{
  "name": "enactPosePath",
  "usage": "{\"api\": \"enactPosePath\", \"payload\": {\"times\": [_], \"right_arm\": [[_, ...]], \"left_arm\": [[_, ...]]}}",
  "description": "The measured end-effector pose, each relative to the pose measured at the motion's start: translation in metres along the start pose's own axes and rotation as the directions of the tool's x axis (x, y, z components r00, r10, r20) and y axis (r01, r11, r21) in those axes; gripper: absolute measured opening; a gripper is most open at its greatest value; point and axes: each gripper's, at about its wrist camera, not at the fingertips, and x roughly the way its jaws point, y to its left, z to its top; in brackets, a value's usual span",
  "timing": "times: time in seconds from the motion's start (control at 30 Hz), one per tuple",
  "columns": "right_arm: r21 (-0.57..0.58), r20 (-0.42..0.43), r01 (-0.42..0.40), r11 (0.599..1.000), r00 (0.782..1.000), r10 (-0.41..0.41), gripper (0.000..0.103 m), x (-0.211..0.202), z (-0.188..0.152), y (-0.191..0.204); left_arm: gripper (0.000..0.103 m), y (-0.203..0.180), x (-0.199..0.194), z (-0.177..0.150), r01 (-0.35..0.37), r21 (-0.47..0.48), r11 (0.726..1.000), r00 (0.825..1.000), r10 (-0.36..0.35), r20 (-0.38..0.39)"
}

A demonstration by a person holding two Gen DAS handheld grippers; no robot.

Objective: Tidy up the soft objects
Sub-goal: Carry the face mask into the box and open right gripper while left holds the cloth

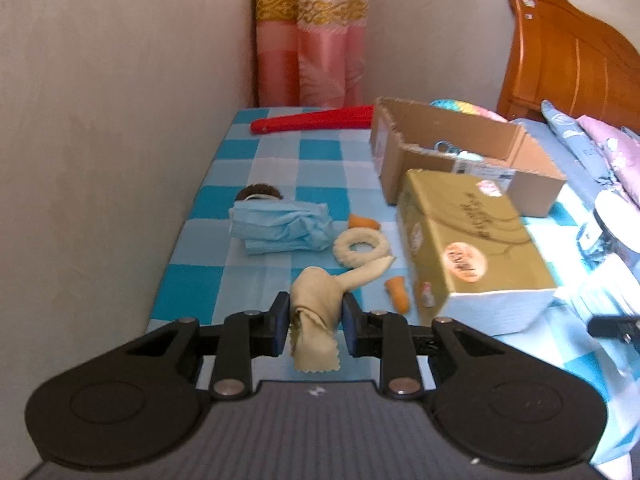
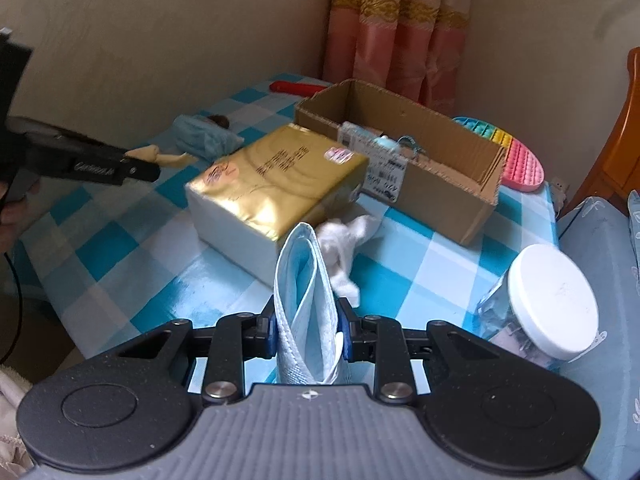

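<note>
The left tool is clenched on a cream cloth, which bunches between its two fingers; one pinked edge hangs below them and a long tail trails forward toward a cream ring lying just ahead on the table. Ahead and to the left of this tool sits a pile of blue face masks, with a dark round object partly hidden behind it. Two small orange pieces lie near the ring, one beyond it and one just ahead-right of the tool. To the right of the tool stands a gold tissue pack, and beyond that an open cardboard box. A red folded fan lies at the far end of the table.

The right tool grips a single blue face mask, folded and standing upright between its fingers. Just ahead of it lies a crumpled white tissue, touching the gold tissue pack. Off to its right sits a jar with a white lid. Far right beyond the box lies a rainbow pop toy.
</note>
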Motion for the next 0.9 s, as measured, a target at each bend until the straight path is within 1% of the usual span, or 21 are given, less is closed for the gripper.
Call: {"api": "enactPosePath", "payload": {"times": [0.13, 0.33, 0.63, 0.77, 0.83, 0.87, 0.9], "right_arm": [[-0.002, 0.028, 0.024, 1.000, 0.999, -0.024, 0.032, -0.004, 0.010, -0.012], [-0.005, 0.071, 0.063, 0.998, 0.996, -0.063, 0.032, -0.001, 0.039, -0.039], [-0.013, 0.118, 0.146, 0.989, 0.983, -0.144, 0.032, 0.029, 0.110, -0.088], [-0.006, 0.107, 0.178, 0.984, 0.978, -0.177, 0.033, 0.052, 0.133, -0.102], [0.016, 0.091, 0.174, 0.985, 0.980, -0.174, 0.043, 0.064, 0.141, -0.110], [0.024, 0.092, 0.175, 0.984, 0.980, -0.176, 0.059, 0.068, 0.144, -0.112], [0.029, 0.096, 0.182, 0.983, 0.978, -0.184, 0.072, 0.069, 0.145, -0.113]], "left_arm": [[0.026, -0.007, -0.012, 0.003, 0.020, 0.005, 1.000, 1.000, -0.020, 0.022], [0.026, -0.014, -0.024, 0.004, 0.050, 0.017, 0.999, 0.998, -0.050, 0.039], [0.026, -0.021, -0.029, 0.000, 0.065, 0.017, 0.998, 0.997, -0.065, 0.036], [0.026, -0.021, -0.030, -0.002, 0.062, 0.010, 0.998, 0.998, -0.063, 0.029], [0.026, -0.020, -0.030, -0.003, 0.060, 0.005, 0.998, 0.998, -0.060, 0.027], [0.026, -0.019, -0.031, -0.004, 0.059, 0.003, 0.998, 0.998, -0.059, 0.027], [0.026, -0.019, -0.031, -0.004, 0.056, 0.000, 0.998, 0.998, -0.056, 0.027]]}}
